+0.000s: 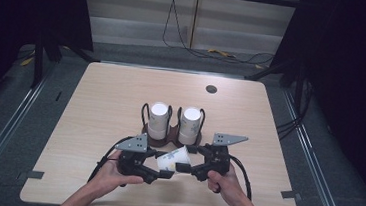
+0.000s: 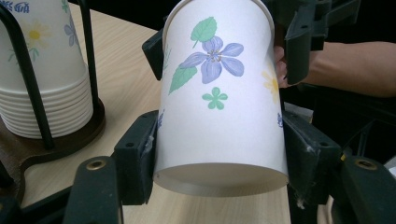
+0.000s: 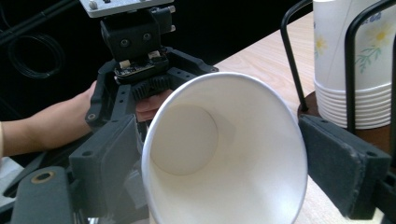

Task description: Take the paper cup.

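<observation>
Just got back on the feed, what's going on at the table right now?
A person holds one paper cup on its side between two hand-held grippers, just in front of a holder with two stacks of upside-down cups. The left gripper is clamped on the cup's base end. The right gripper has its jaws on either side of the open rim end; whether they press on it is hard to tell. The cup hangs above the table.

text: blue lettering on stacked cups | too cut off to read
</observation>
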Motion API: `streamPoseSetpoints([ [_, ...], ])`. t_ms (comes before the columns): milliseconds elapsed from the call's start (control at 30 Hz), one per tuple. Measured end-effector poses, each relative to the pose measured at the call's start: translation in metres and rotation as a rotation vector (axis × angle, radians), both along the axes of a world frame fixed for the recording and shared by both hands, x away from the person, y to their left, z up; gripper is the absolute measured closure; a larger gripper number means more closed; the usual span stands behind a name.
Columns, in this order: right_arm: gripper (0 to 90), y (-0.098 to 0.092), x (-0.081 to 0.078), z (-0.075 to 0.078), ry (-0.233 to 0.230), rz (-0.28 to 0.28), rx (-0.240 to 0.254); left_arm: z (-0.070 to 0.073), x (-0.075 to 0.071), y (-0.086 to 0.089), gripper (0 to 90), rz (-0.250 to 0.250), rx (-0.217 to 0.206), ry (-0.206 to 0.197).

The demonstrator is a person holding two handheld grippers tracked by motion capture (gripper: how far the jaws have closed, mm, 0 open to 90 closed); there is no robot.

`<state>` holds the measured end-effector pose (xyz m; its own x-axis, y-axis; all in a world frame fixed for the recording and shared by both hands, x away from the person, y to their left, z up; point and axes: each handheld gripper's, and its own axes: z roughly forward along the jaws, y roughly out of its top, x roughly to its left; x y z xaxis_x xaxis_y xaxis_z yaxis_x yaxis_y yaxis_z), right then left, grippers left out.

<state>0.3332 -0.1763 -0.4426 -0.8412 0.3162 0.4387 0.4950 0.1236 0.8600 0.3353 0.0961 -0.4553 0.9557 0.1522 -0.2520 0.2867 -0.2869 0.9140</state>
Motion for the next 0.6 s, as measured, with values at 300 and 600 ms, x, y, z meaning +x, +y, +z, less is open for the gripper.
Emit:
streamPoseSetpoints([
  [300,18.3,-0.0008,0.0024,-0.0031,0.031,0.016,0.014,-0.0009,-0.0005,-0.0013,35.2,-0.014,-0.001,0.002],
  [600,24.1,-0.0037,0.0055,-0.0047,0.061,0.031,0.021,-0.0030,-0.0011,-0.0021,34.4,-0.010,0.020,0.003],
])
